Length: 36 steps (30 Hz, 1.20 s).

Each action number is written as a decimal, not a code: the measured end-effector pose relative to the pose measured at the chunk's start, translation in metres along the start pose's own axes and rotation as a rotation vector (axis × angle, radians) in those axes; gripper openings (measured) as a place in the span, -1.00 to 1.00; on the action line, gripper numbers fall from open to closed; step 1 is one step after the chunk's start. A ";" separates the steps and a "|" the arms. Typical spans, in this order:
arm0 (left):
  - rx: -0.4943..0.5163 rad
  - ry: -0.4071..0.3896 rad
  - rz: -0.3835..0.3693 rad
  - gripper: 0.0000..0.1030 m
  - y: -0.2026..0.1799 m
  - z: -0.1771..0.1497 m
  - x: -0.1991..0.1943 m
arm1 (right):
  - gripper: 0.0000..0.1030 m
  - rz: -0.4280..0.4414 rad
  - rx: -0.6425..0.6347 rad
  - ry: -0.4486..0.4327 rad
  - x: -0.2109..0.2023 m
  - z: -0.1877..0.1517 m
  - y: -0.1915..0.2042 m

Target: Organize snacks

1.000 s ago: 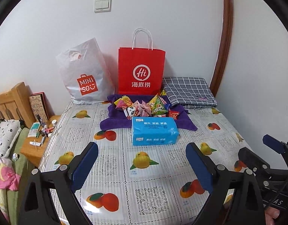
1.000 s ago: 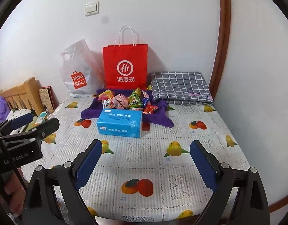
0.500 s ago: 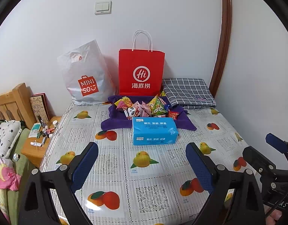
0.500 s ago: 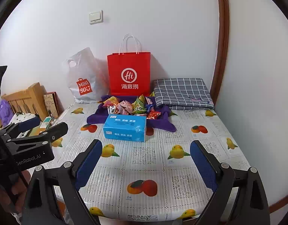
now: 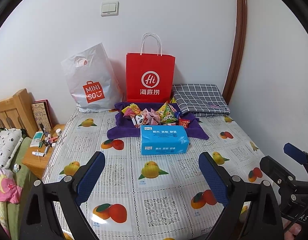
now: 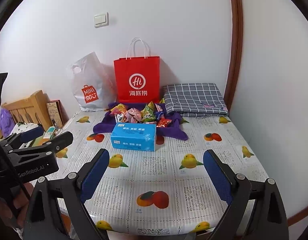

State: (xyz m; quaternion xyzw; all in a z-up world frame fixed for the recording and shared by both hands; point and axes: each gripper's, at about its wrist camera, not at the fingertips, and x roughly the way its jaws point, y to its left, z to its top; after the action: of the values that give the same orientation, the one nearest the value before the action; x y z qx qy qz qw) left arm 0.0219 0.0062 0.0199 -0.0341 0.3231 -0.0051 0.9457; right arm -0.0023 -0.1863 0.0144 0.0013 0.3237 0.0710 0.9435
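Left of the red paper bag (image 5: 150, 78): white plastic bag (image 5: 91, 84), against the wall. Snacks (image 5: 152, 115) sit heaped on a purple cloth (image 5: 122, 135) just in front of the red bag, unsorted, none bagged that I can see. Blue tissue pack (image 5: 163, 142) blocks the direct approach. Right of the red bag: folded checked blanket (image 5: 198, 98). Left gripper (image 5: 152, 177) and right gripper (image 6: 156, 172) both spread wide, empty, over bare tablecloth (image 5: 154, 206); plenty of room.

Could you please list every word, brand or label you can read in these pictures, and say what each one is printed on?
"MINI SO": white plastic bag.
"Hi" and "海底捞": red paper bag.
"GenRobot.AI": body of the left gripper, seen from the right wrist.
Blue tissue pack: white Chinese print, too blurred to read surely.
Snack packets: too small to read.
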 end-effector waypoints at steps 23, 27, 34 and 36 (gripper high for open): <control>-0.001 0.011 -0.005 0.84 -0.002 0.000 0.002 | 0.83 0.001 0.009 -0.003 -0.002 0.000 0.000; -0.001 0.011 -0.006 0.84 -0.002 -0.001 0.002 | 0.83 0.001 0.011 -0.003 -0.002 0.000 -0.001; 0.000 0.010 -0.006 0.84 -0.002 -0.002 0.003 | 0.83 0.003 0.013 -0.002 -0.002 0.000 -0.002; 0.000 0.011 -0.008 0.84 -0.002 -0.002 0.003 | 0.83 0.002 0.012 -0.002 -0.002 -0.001 -0.001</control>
State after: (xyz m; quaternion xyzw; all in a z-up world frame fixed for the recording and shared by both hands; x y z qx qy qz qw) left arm 0.0235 0.0042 0.0166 -0.0352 0.3279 -0.0090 0.9440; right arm -0.0037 -0.1879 0.0148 0.0075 0.3233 0.0702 0.9437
